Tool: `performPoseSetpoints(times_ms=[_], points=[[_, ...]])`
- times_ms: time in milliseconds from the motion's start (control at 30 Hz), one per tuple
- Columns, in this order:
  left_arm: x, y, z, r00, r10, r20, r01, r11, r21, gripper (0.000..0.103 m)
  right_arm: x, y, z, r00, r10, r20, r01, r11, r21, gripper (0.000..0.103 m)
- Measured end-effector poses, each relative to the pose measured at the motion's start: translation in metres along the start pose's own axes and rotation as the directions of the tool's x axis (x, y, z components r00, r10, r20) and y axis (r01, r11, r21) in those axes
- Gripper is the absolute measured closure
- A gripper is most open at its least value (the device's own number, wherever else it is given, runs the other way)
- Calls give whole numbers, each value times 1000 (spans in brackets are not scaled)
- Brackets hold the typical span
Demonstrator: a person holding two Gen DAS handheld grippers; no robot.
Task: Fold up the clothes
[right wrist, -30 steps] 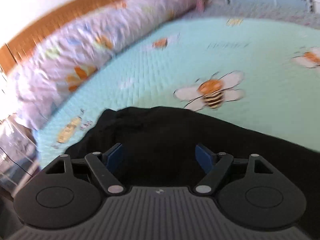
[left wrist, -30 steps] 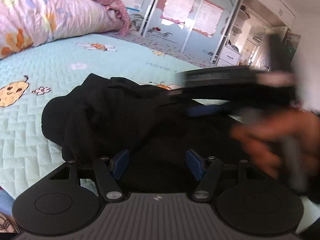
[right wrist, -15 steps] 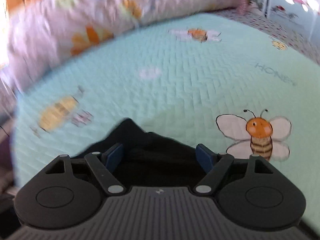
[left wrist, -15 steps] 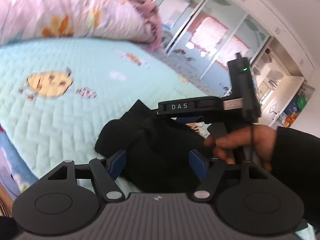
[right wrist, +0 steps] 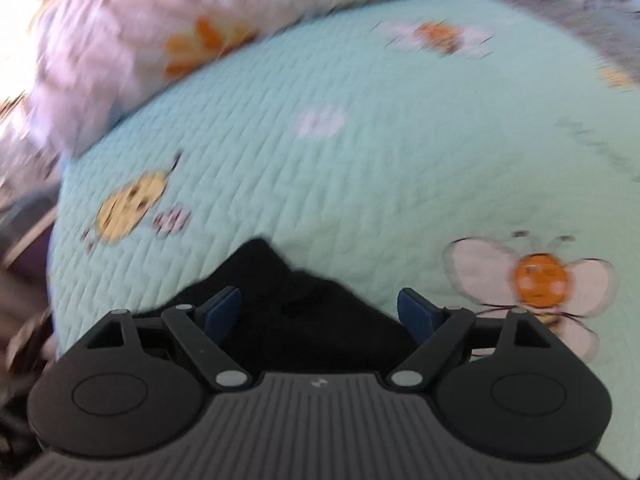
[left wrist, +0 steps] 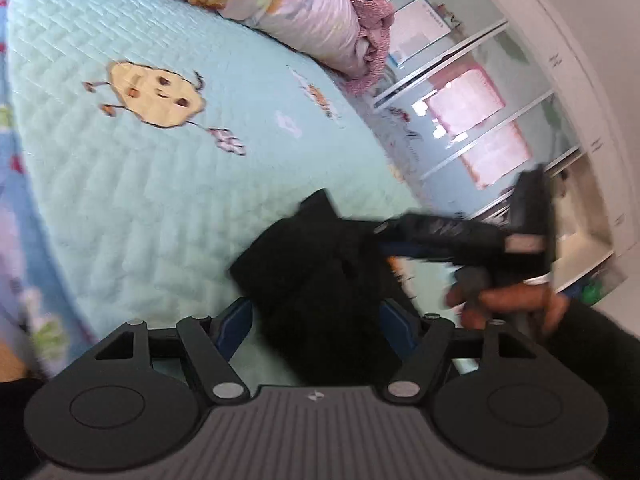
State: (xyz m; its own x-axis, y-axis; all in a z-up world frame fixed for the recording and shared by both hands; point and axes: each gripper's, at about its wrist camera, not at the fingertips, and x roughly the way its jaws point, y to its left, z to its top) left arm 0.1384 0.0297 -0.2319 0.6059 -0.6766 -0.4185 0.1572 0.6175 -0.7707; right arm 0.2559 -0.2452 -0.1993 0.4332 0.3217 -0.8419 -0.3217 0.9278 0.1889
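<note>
Black cloth, a bunched garment (left wrist: 320, 280), lies on the pale green quilted bed cover (left wrist: 160, 200) at the near edge of the bed. From the left wrist view it reaches from the middle down to 6 o'clock, running between the blue pads of the left tongs (left wrist: 316, 326); those jaws are opening, and the cloth sits in the gap without being pinched. Only this view shows the other tool: the right tongs (left wrist: 384, 236), blurred, come in from 3 o'clock with their tips over the garment's upper right edge, carried by a hand (left wrist: 508, 304) in a dark sleeve (left wrist: 600, 360). It also shows mirrored wardrobe doors (left wrist: 480, 120) at 2 o'clock and a pink knitted item (left wrist: 372, 40) at 12 o'clock on the end of a floral duvet (left wrist: 280, 0). The right wrist view looks down more steeply. There the right tongs (right wrist: 320, 312) stand wide open, the garment (right wrist: 300, 312) lying below and between the pads, untouched by them as far as I can tell. This view alone shows a printed bee (right wrist: 540, 276) at 3 o'clock. A yellow cartoon figure (right wrist: 132, 208) at 9 o'clock appears in both views (left wrist: 156, 96).
</note>
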Motion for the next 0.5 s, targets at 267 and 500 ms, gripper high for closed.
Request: performPoseSetpoints(times_ms=[267,500], points=[[8,-15,6,999,-39,26,40,999,-33,7,28,-28,22,953,271,-134,-278,960,-40,15],[8,-66,-1,988,-94,123,49,944,325,30,4,-5,0,950,303,-76,-311,939,-147,70]])
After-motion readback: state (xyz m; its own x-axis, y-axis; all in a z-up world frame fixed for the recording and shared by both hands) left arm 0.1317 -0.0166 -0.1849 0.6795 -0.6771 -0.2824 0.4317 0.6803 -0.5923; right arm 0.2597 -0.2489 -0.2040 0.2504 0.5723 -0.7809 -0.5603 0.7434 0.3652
